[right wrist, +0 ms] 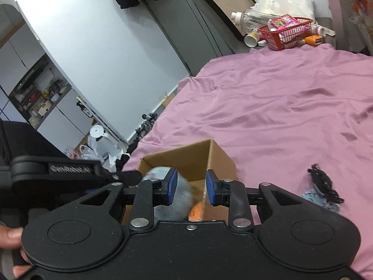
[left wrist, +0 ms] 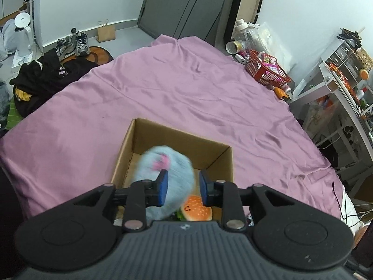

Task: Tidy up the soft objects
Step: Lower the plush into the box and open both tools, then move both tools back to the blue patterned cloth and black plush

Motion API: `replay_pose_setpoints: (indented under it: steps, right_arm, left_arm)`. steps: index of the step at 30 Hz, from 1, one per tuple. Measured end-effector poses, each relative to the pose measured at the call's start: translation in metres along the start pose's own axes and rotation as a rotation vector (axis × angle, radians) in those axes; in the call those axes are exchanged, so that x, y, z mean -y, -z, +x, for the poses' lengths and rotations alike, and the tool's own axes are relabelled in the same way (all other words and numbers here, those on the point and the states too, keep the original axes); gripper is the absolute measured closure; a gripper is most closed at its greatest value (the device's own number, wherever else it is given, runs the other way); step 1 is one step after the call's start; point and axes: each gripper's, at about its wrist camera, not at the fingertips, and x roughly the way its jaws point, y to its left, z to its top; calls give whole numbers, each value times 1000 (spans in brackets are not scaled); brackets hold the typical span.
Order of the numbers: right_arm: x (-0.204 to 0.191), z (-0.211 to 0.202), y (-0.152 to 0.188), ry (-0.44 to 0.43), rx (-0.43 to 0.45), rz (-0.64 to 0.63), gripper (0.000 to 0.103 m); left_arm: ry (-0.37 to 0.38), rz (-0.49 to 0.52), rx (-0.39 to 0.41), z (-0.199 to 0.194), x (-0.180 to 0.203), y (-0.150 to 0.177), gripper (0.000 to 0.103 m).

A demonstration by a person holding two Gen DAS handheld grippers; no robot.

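An open cardboard box point(left wrist: 181, 135) sits on the pink bedsheet point(left wrist: 163, 88). Inside it are a fluffy light-blue plush point(left wrist: 163, 163) with pink marks, motion-blurred, and a burger plush point(left wrist: 198, 210) beside it. My left gripper point(left wrist: 184, 186) hovers over the box's near side, open, with the blue plush loose below and between its pads. The right wrist view shows the same box point(right wrist: 223, 161), the blue plush point(right wrist: 184, 196) and the burger plush point(right wrist: 197, 211). My right gripper point(right wrist: 191, 186) is open above the box and holds nothing. A small blue doll with black hair point(right wrist: 321, 186) lies on the sheet to the right of the box.
A red basket point(left wrist: 268, 70) with packets, bottles and a tube crowds the bed's far right corner. Dark clothes point(left wrist: 42, 79) and shoes point(left wrist: 74, 44) lie off the bed's left side. White shelving point(left wrist: 338, 74) stands to the right. A hand point(right wrist: 9, 235) shows at the lower left.
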Motion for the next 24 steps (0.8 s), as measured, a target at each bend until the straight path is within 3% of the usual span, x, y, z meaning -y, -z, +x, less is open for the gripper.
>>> replay_pose_setpoints:
  steps: [6,9,12,18,24]
  right_arm:
    - [6,-15,-5,10,-12,14,74]
    - [10,-24,-6,20,-1,13,65]
    - [18,-33,-6,36,-2,13,62]
    - [27,-51,-7,75,3,4,53]
    - [40,-67,-8,110,5,21,51]
  left_arm:
    - [-18,20,14,-13,10,0,61]
    - [-22,33,29,-19,19,2,53]
    - [-27,48,26,-22,28,6,46]
    - [-8,55,19,-24,41,17,41]
    - [2,83,-9,-19,60,28,40]
